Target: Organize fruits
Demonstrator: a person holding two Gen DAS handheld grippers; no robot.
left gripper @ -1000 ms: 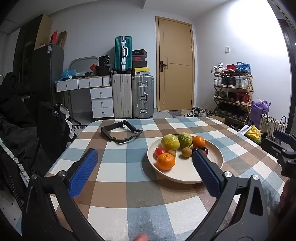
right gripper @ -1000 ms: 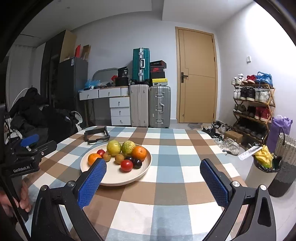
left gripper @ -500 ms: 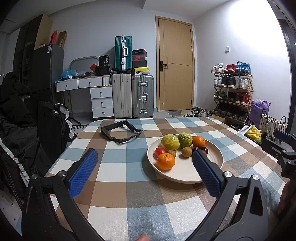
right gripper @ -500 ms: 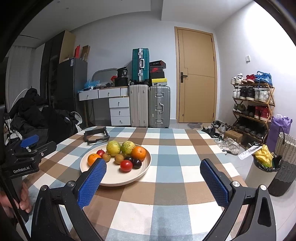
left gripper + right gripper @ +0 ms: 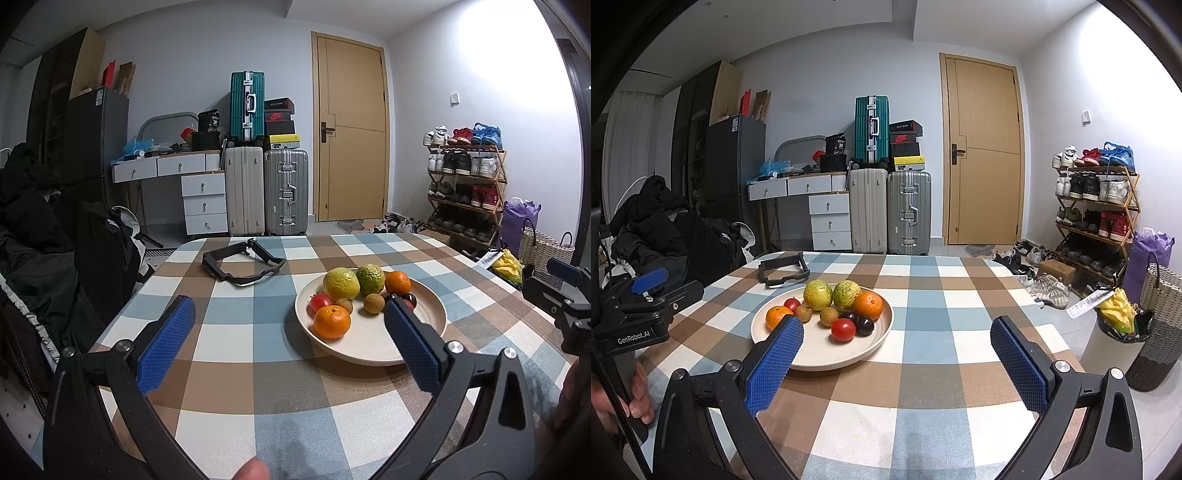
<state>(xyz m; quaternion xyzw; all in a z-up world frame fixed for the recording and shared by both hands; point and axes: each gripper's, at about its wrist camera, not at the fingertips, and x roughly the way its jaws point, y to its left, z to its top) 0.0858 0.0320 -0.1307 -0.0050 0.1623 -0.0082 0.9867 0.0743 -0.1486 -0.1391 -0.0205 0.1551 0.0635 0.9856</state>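
Observation:
A cream plate [image 5: 424, 332] [image 5: 827, 354] on the checked tablecloth holds several fruits: two oranges [image 5: 331, 321] [image 5: 868, 304], two yellow-green citrus [image 5: 341, 283] [image 5: 817, 294], red tomatoes [image 5: 843, 329], dark plums [image 5: 864, 325] and small brown fruits [image 5: 373, 303]. My left gripper [image 5: 288, 317] hovers open above the table, its right finger in front of the plate. Over the table right of the plate, my right gripper [image 5: 895, 332] is open with nothing between its fingers. Each gripper shows at the edge of the other's view.
A black strap frame [image 5: 243, 264] [image 5: 783, 271] lies on the table [image 5: 236, 332] behind the plate. Dark clothes pile up left of the table. Suitcases, drawers, a door and a shoe rack stand at the back. A bin and a basket [image 5: 1160, 306] sit on the floor right.

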